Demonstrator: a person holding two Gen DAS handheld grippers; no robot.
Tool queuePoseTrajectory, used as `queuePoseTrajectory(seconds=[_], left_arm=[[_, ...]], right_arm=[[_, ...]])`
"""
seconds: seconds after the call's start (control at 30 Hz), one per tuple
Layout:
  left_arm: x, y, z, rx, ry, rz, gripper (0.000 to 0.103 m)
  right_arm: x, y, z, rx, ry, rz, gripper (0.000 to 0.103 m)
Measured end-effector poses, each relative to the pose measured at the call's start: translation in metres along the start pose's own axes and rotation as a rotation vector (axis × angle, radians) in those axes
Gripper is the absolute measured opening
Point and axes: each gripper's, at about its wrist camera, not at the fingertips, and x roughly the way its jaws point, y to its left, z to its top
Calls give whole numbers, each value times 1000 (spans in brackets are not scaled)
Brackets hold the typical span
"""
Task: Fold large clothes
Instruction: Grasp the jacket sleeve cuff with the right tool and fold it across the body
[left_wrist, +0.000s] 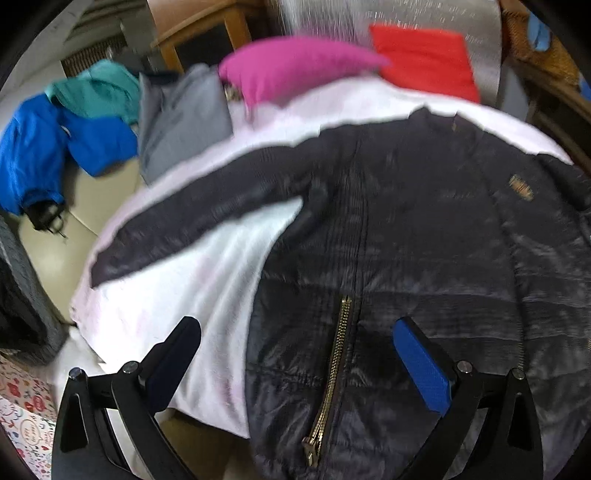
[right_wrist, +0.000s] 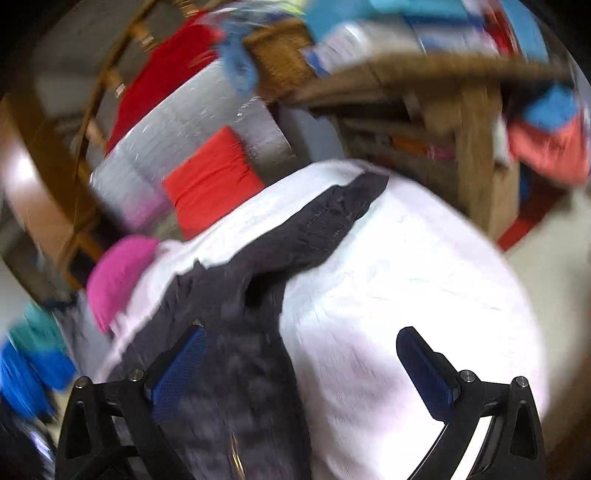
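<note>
A dark quilted jacket (left_wrist: 406, 229) is lying spread face up on a table draped in a white cloth (left_wrist: 177, 295), its brass zipper (left_wrist: 332, 373) running down the middle and one sleeve (left_wrist: 192, 229) stretching out to the side across the cloth. The left hand-held gripper (left_wrist: 295, 354) is hovering above the jacket's hem with its jaws wide apart, holding nothing. The right hand-held gripper (right_wrist: 303, 362) is likewise gaping wide and empty, sitting over the jacket's other edge, beyond which a second sleeve (right_wrist: 325, 225) is reaching away. Past the jacket's collar, pink (left_wrist: 291, 66) and red (left_wrist: 424, 59) folded clothes are resting; a blue garment (left_wrist: 55, 147) is lying farther off. The slick padded fabric looks likely to slip from a shallow pinch, and a lifted sleeve could drag the jacket crooked or off the cloth.
</note>
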Motion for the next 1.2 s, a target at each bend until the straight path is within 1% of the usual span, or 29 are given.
queuePoseTrajectory(seconds=[0.03,0.1,0.17,0.2,0.3,0.33,0.4,0.5,0.53,0.6,0.63,0.7,0.73,0.77,0.8,0.83,0.87,0.9,0.93,1.0,1.03,1.07,1.1,1.17,1.2], left_arm=[[11,-4,0,4,17,2,103],[22,-11,2,15,43,5,103],[35,-19,4,28,67,9,103],[42,-22,5,34,80,11,103],[56,-29,7,37,106,5,103],[58,-29,8,36,106,2,103],[62,-29,11,39,102,-6,103],[69,-30,15,36,120,-27,103],[70,-29,15,32,123,-35,103],[72,-28,15,31,127,-54,103],[73,-27,15,33,129,-61,103],[76,-25,18,25,147,-80,103],[78,-22,20,19,157,-87,103],[79,-21,21,14,166,-95,103],[80,-20,22,13,175,-103,103],[81,-18,23,12,180,-110,103],[81,-17,24,9,183,-115,103],[81,-16,24,5,184,-119,103],[81,-16,25,4,183,-120,103],[82,-14,27,6,182,-120,103],[82,-13,28,7,183,-121,103],[84,-9,28,6,184,-123,103],[84,-7,29,4,186,-128,103],[87,-4,25,0,188,-133,103],[86,-3,25,-2,189,-135,103]], right_arm=[[14,-6,10,28,4,6,103],[53,-19,32,94,30,64,103],[88,-29,47,166,71,103,103],[114,-36,55,220,99,121,103],[159,-49,65,317,130,165,103],[174,-55,68,351,133,162,103],[196,-66,73,401,127,142,103],[218,-81,83,484,91,175,103],[223,-83,88,498,70,175,103],[230,-79,96,483,58,165,103],[235,-76,101,472,57,147,103],[243,-70,105,454,60,128,93],[252,-70,106,459,84,103,80],[254,-72,106,465,98,72,71],[255,-73,106,463,81,43,65],[254,-74,105,460,69,29,53],[254,-76,103,462,64,0,33],[255,-79,101,465,58,-3,27],[255,-81,100,465,44,18,22],[247,-82,95,478,1,103,18],[242,-82,95,479,-19,141,14],[233,-74,95,461,-61,192,13],[228,-65,96,432,-78,208,12],[222,-40,100,373,-74,243,12],[218,-22,101,345,-66,284,12]])
